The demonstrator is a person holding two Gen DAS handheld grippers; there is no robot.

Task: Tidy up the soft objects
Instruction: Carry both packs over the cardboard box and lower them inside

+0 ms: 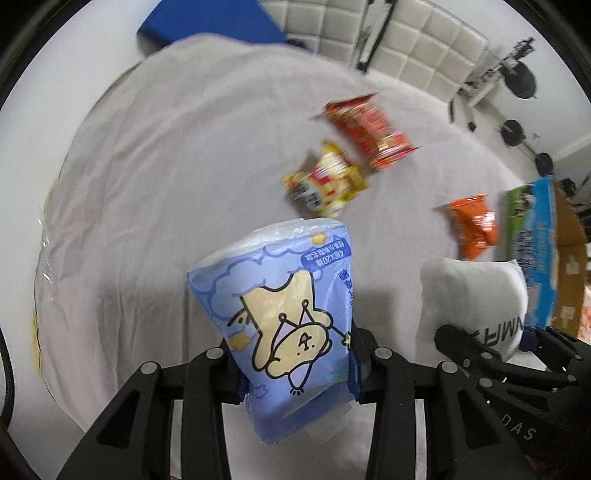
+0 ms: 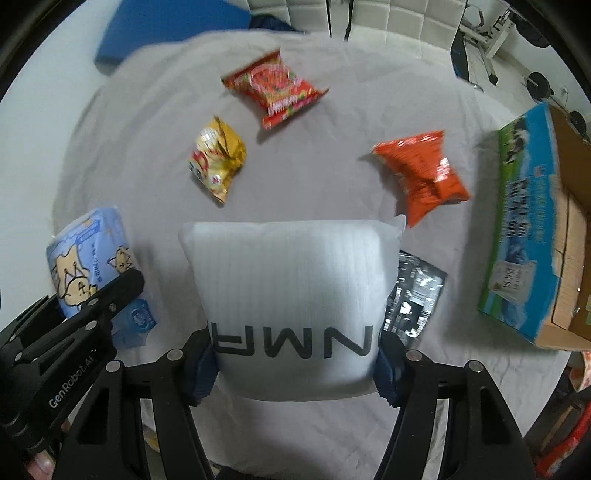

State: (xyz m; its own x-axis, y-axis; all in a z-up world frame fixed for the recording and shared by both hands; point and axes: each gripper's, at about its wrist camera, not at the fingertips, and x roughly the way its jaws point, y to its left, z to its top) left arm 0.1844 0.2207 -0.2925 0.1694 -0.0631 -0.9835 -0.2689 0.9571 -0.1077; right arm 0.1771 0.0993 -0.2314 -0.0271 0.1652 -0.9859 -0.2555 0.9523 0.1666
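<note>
My left gripper (image 1: 297,373) is shut on a blue tissue pack (image 1: 280,317) with a cartoon bear, held above the grey cloth. It also shows at the left of the right wrist view (image 2: 88,266). My right gripper (image 2: 295,362) is shut on a white air-cushion bag (image 2: 291,288) printed with black letters; the bag also shows at the right of the left wrist view (image 1: 472,299). On the cloth lie a red snack bag (image 2: 275,88), a yellow snack bag (image 2: 216,162), an orange snack bag (image 2: 421,170) and a silver packet (image 2: 413,295) partly hidden behind the white bag.
An open cardboard box (image 2: 532,221) with blue and green print lies on its side at the right edge of the cloth-covered table (image 2: 332,424). A blue pad (image 2: 166,29) and a white padded seat (image 1: 424,40) are beyond the far edge. Gym equipment (image 1: 517,77) stands at the back right.
</note>
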